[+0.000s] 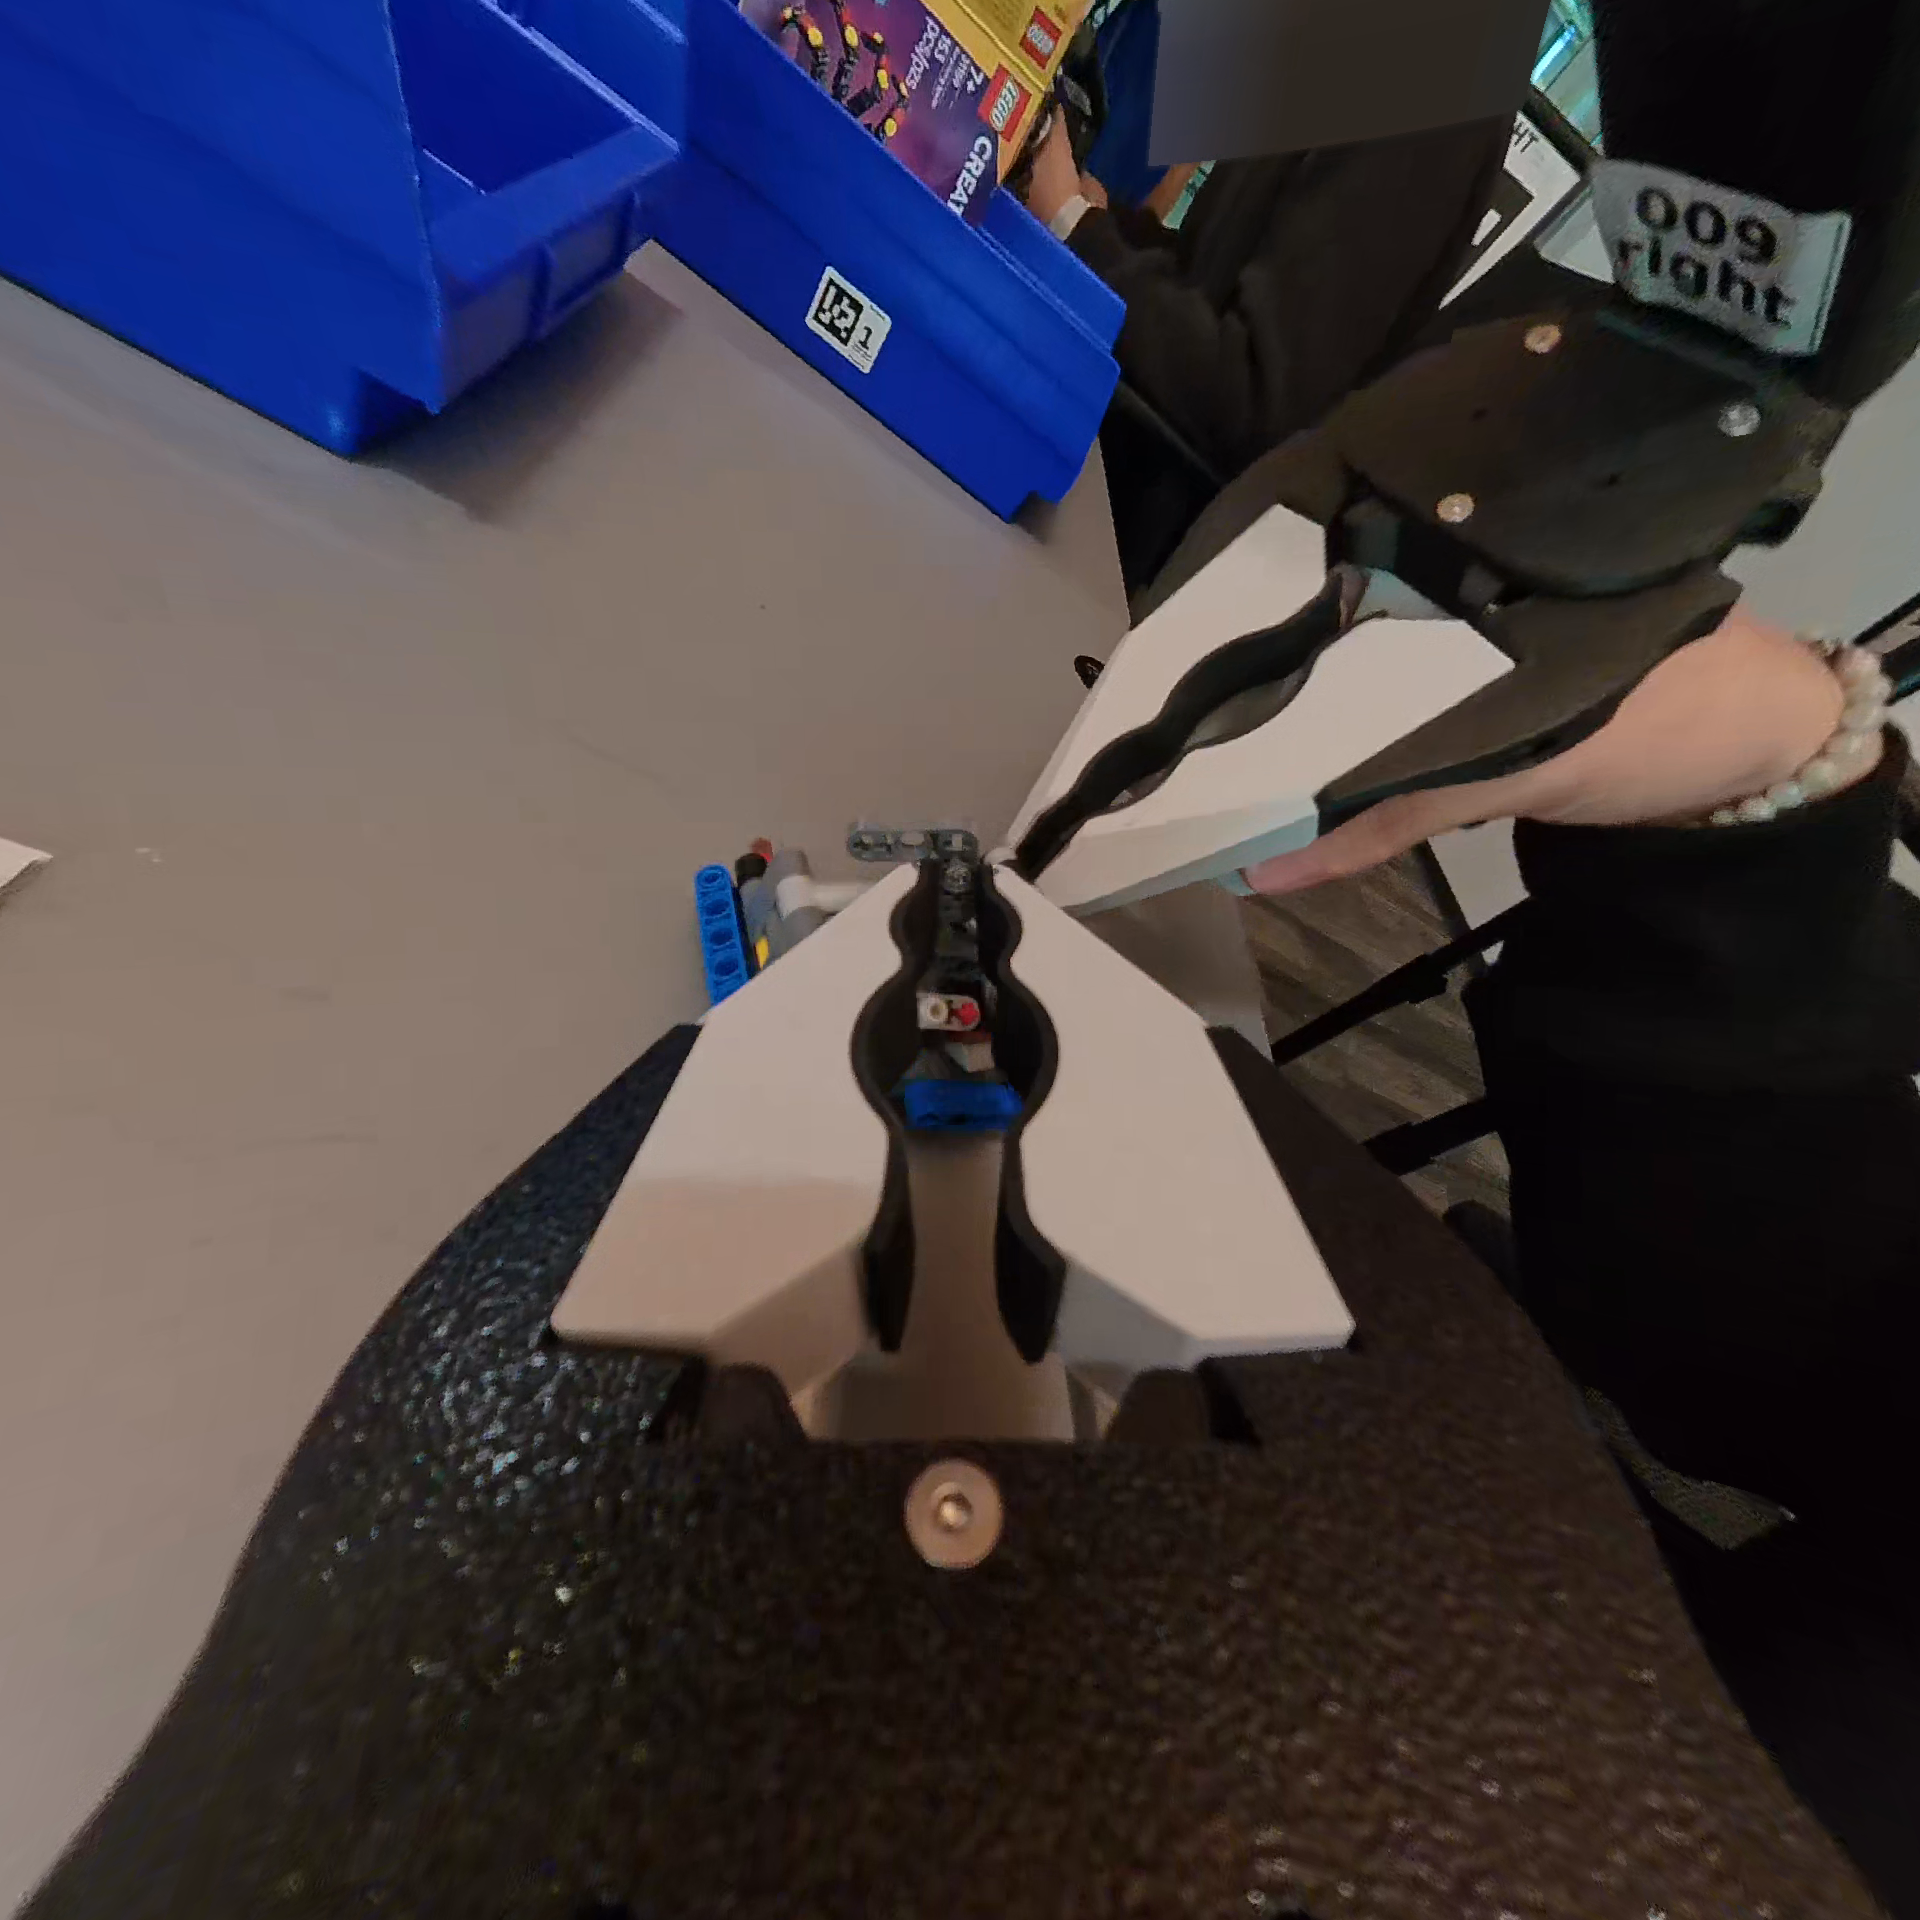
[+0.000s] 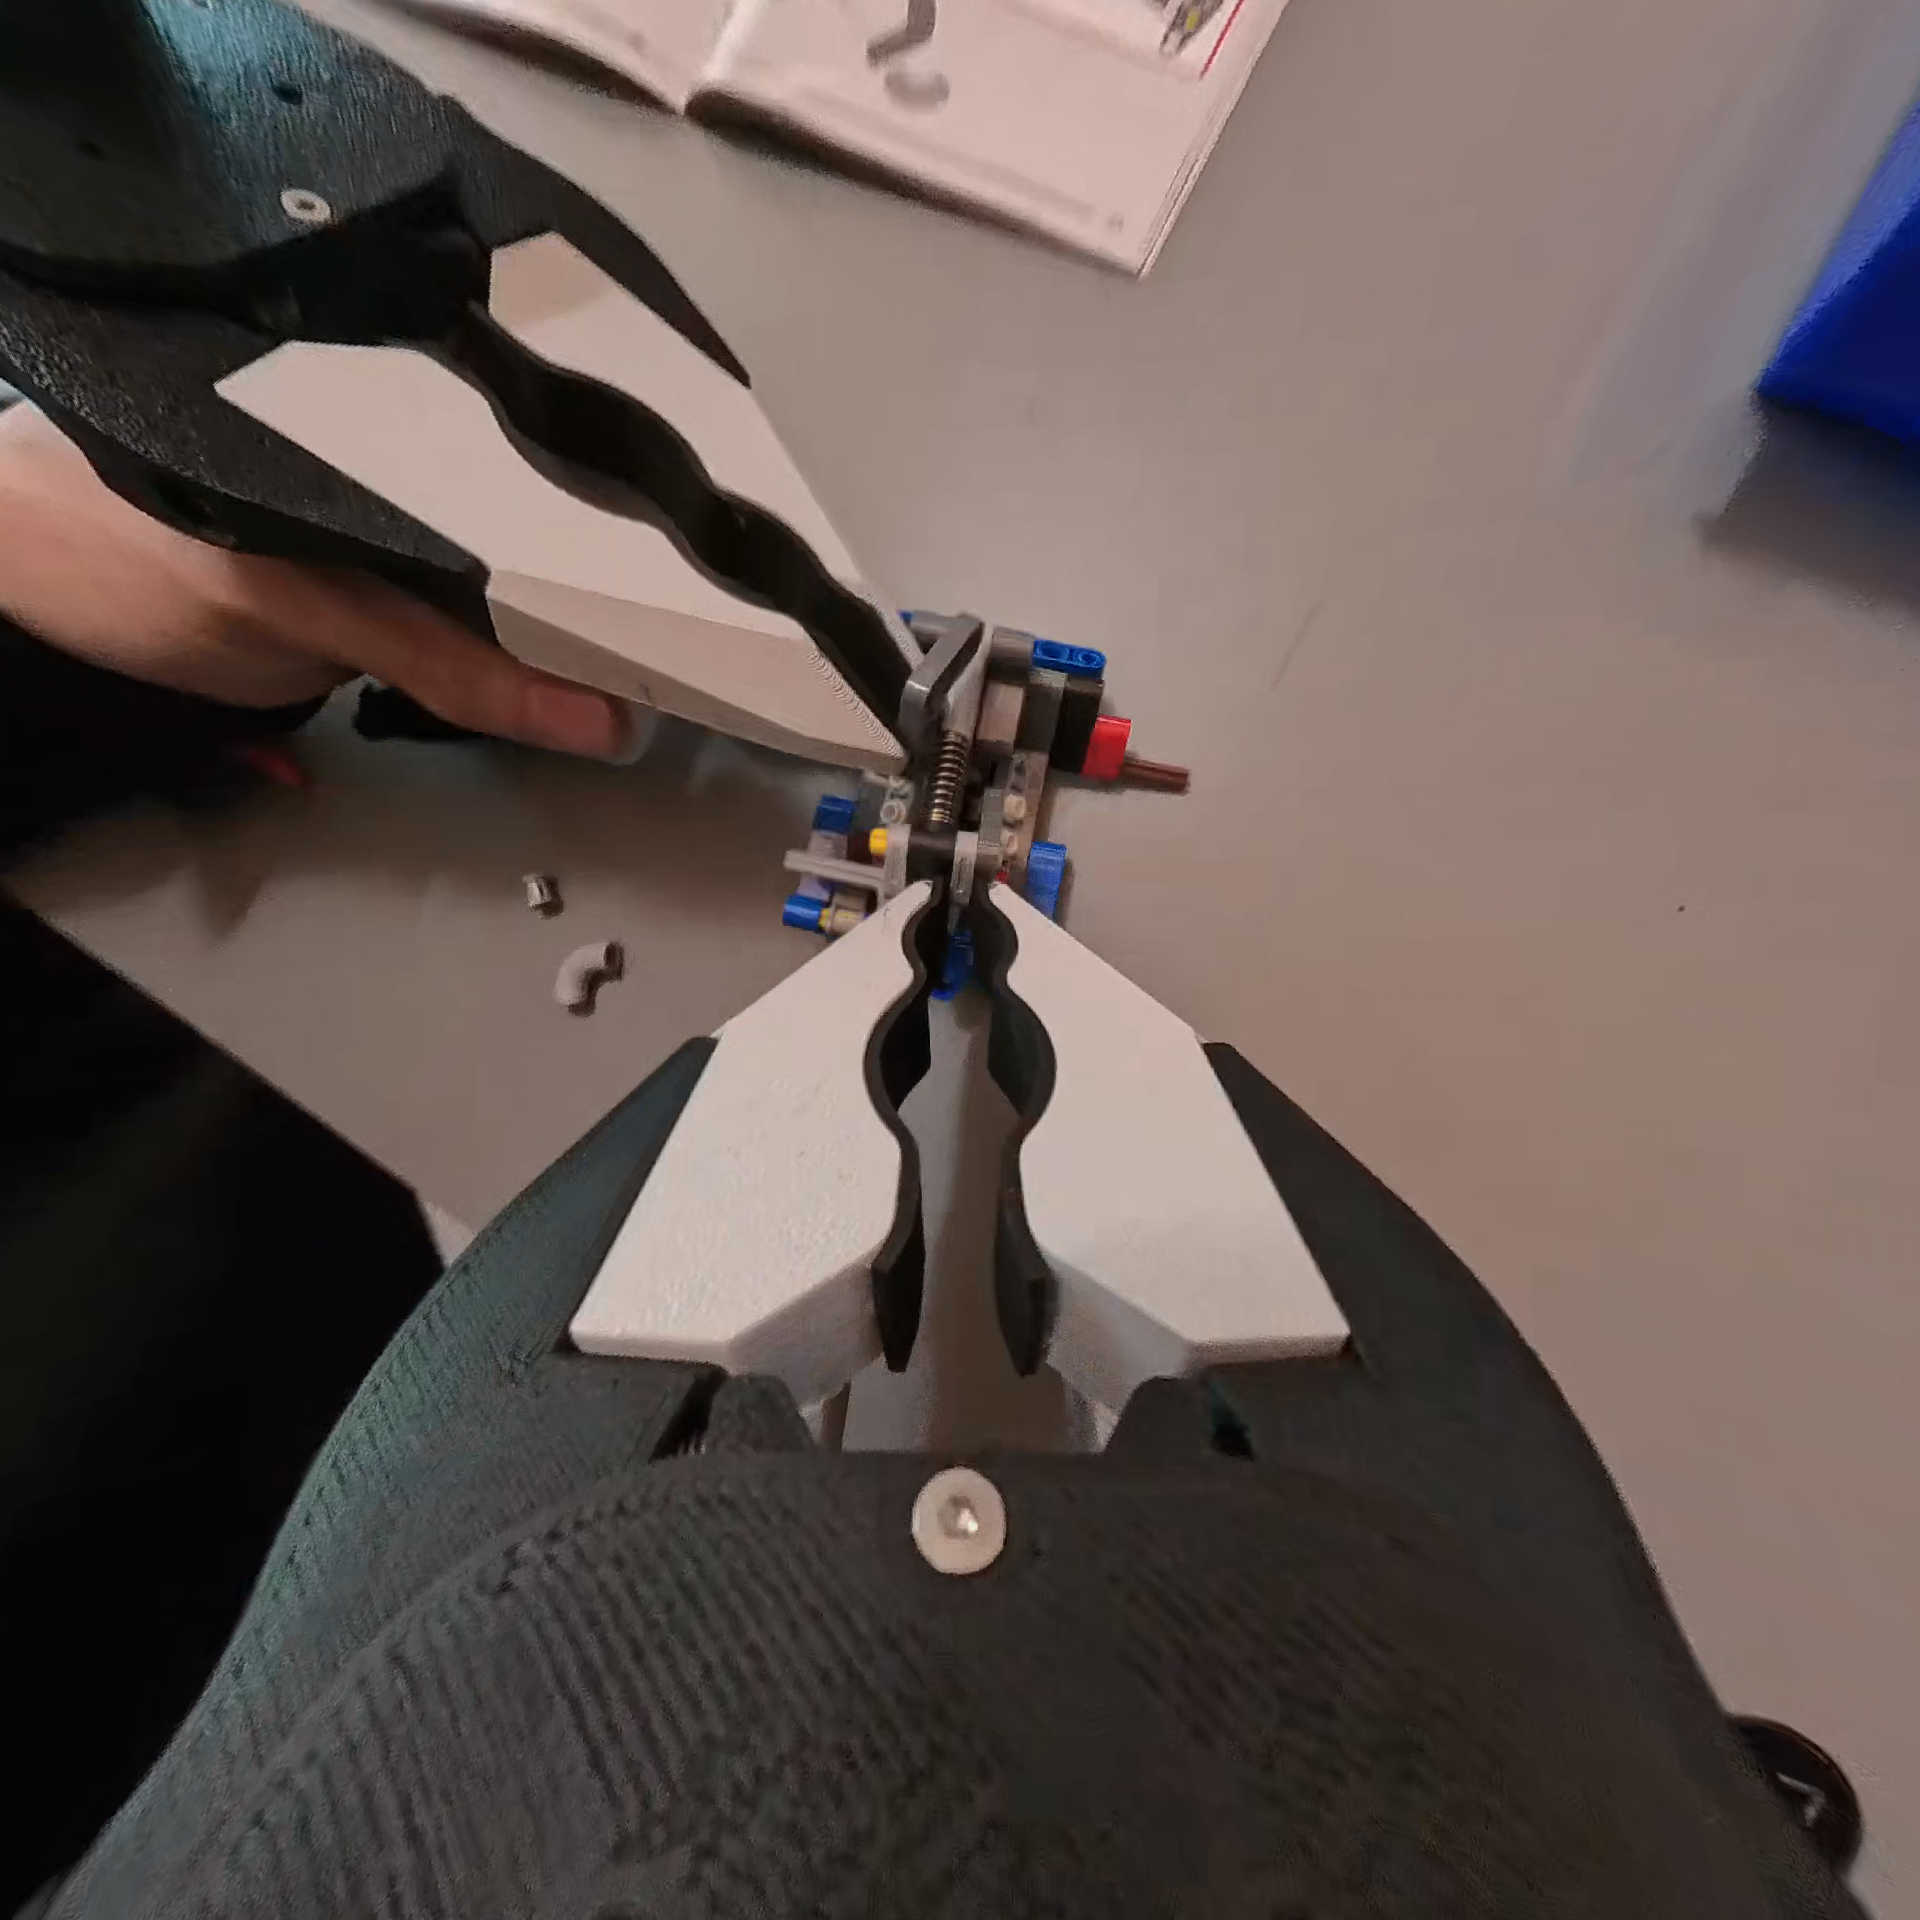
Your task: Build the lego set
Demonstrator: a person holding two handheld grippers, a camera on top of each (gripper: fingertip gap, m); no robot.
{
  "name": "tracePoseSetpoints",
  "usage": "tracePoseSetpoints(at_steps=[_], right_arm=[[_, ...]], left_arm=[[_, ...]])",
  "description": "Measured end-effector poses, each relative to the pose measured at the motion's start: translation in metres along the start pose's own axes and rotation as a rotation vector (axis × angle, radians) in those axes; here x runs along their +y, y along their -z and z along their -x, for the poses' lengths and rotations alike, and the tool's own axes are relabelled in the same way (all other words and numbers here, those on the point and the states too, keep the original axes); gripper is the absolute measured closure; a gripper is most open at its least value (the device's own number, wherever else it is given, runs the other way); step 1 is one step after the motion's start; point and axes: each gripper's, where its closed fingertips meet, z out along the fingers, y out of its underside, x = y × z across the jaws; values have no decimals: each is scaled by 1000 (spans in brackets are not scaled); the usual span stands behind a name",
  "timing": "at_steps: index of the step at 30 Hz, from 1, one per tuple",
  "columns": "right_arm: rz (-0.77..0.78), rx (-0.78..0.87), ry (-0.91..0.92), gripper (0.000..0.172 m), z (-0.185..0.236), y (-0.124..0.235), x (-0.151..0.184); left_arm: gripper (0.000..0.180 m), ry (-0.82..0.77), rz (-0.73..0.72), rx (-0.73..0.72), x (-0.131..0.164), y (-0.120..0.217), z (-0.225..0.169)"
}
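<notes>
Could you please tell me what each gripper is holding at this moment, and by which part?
Both pinch the same toy-brick assembly. The right gripper clamps a thin grey tab at its near end; the left gripper grips the far end, by the grey beam above the spring.

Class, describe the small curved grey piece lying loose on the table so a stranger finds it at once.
On the grey table, look left of the brick assembly. Two loose bits lie there; the curved grey piece is the bent elbow nearer the table's edge, unlike the short straight cylinder.

Blue bins (image 1: 852, 260) and booklet (image 2: 987, 114) border open table (image 1: 312, 727).
</notes>
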Motion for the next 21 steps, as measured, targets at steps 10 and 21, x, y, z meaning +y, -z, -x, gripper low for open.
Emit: tracePoseSetpoints(at_steps=[10,21], right_arm=[[-12,22,183,160,-8,14,-3],[-372,298,981,147,-25,10,-21]], left_arm=[[177,5,48,11,5,-4,1],[177,-73,166,114,3,-5,11]])
